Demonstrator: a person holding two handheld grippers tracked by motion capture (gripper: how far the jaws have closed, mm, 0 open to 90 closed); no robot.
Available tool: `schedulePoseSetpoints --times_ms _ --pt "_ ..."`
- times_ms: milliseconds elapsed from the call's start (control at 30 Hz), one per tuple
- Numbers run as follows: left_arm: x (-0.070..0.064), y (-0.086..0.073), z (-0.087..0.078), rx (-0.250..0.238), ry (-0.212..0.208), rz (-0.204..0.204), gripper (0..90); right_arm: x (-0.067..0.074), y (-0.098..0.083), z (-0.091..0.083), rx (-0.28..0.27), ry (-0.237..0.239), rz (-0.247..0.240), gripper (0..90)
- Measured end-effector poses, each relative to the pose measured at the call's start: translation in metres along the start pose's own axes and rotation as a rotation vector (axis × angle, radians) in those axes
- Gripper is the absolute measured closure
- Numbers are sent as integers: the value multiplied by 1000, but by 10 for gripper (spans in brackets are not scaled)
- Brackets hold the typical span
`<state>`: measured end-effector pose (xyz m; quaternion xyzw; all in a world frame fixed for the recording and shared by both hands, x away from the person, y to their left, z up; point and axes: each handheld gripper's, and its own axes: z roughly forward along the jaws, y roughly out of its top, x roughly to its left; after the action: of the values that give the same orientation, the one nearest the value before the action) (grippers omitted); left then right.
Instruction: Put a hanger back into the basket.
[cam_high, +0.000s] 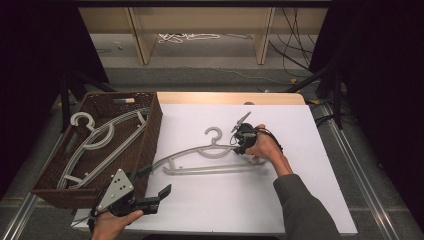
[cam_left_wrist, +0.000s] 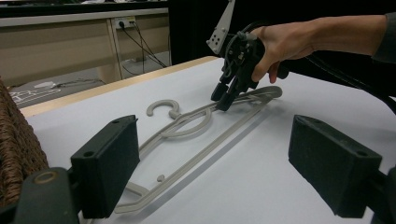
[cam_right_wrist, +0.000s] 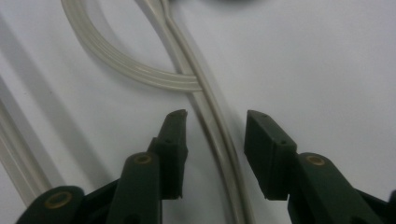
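Hanger (cam_high: 210, 156), thin stiff plastic, looks light and slippery; right gripper (cam_right_wrist: 212, 123), jaws spread, straddles its shoulder arm. Left gripper (cam_high: 150, 192), at seven o'clock, also gapes.

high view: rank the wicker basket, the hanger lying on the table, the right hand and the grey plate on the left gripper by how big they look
1. wicker basket, clearly the largest.
2. hanger on the table, long but thin.
3 and 4. right hand and grey three-cornered plate: they look about alike, and the plate sits nearer the camera, so I won't rank them.
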<state>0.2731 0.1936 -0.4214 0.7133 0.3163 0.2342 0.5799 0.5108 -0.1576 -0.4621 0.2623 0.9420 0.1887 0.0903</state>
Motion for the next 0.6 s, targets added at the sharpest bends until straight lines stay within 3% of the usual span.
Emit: schedulePoseSetpoints --times_ms 167,300,400,467,600 --pt "0 -1 1 -13 -2 -24 160 -1 3 1 22 18 -4 658" --pt "1 1 -1 -6 0 -8 160 -2 5 2 44 34 -6 696" --pt "1 1 -1 -8 3 -19 160 1 8 2 64 29 -3 720" --pt "1 1 -1 -7 3 -14 160 3 9 1 73 25 -38 746" --pt "0 1 -1 -8 1 -9 160 6 11 1 87 12 -59 756"
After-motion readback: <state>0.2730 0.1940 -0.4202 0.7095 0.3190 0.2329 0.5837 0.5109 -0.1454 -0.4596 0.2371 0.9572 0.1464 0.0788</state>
